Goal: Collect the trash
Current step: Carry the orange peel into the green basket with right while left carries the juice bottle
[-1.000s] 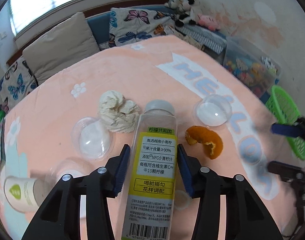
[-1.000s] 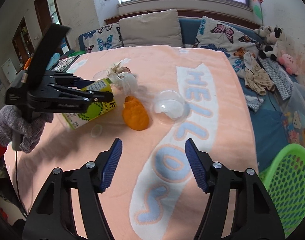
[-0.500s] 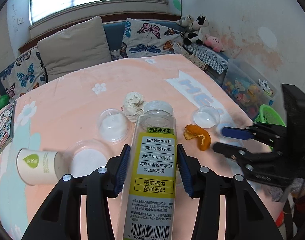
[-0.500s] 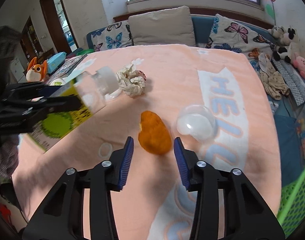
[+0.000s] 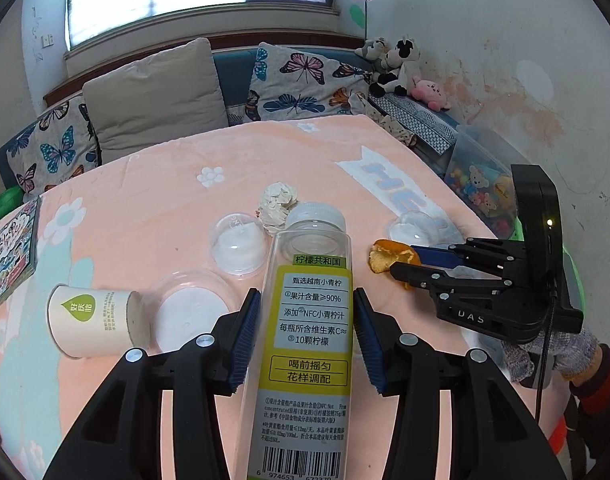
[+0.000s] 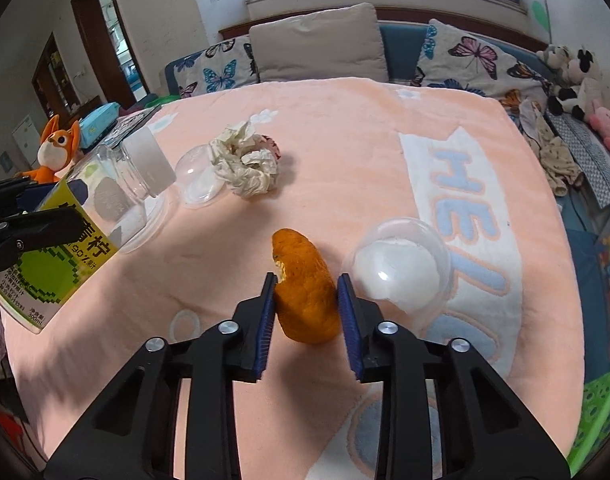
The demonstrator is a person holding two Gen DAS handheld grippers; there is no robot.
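My left gripper (image 5: pixel 307 320) is shut on a clear plastic bottle (image 5: pixel 309 332) with a yellow-green label and white cap, held above the pink table cover; the bottle also shows in the right wrist view (image 6: pixel 77 216). My right gripper (image 6: pixel 307 300) has its jaws around an orange peel (image 6: pixel 305 292) that lies on the cover, pads at both sides of it. In the left wrist view the right gripper (image 5: pixel 405 258) reaches the peel (image 5: pixel 385 256). A crumpled tissue (image 6: pixel 245 164) lies farther back.
Clear plastic dome lids lie around: one (image 6: pixel 401 268) just right of the peel, others (image 5: pixel 237 240) near the tissue. A paper cup (image 5: pixel 93 320) lies on its side at left. A green basket (image 6: pixel 601 412) stands off the table's right edge. A book (image 5: pixel 9 248) lies far left.
My right gripper has moved forward to the orange peel and narrowed its jaws around it. My left gripper has lifted and pulled back with the bottle still in it.
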